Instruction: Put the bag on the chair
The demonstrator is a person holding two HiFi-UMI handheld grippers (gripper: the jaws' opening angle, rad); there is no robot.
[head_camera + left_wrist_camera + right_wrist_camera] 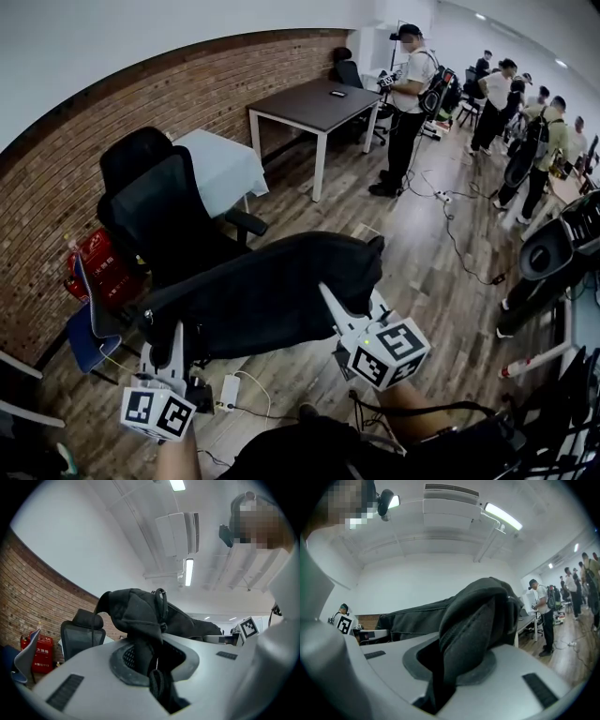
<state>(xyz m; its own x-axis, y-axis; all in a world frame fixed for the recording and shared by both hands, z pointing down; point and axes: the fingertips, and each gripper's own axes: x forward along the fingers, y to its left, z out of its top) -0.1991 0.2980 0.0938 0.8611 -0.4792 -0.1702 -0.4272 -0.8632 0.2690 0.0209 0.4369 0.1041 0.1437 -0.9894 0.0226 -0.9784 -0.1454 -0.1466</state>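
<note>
**Item: bag**. Black, soft, long. Hangs stretched between the two grippers, above the wood floor and directly in front of the chair. Whether it touches the chair cannot be told.

**Left gripper**. Jaws narrow, clamped on a dark fold and strap at the bag's left end. In the left gripper view the fabric fills the gap.

**Right gripper**. Jaws narrow, clamped on a thick padded fold at the bag's right end, as the right gripper view shows.

**Chair**. Black office chair with mesh back, headrest and armrests. It stands against the brick wall. Its seat is hidden behind the bag (the bag itself is the only thing between the grippers and the seat).

**Surroundings:**
- White-covered table, just behind the chair.
- Dark table, farther along the wall.
- Red box, at the wall's foot left of the chair.
- Blue seat, beside the red box.
- White power strip with its cord, on the floor under the bag.
- Cables, trailing over the floor to the right.
- Several people, standing well apart at the far end.

**Writing:** white characters on the red box, too small to read. Black-and-white square markers on both gripper cubes, no text.
</note>
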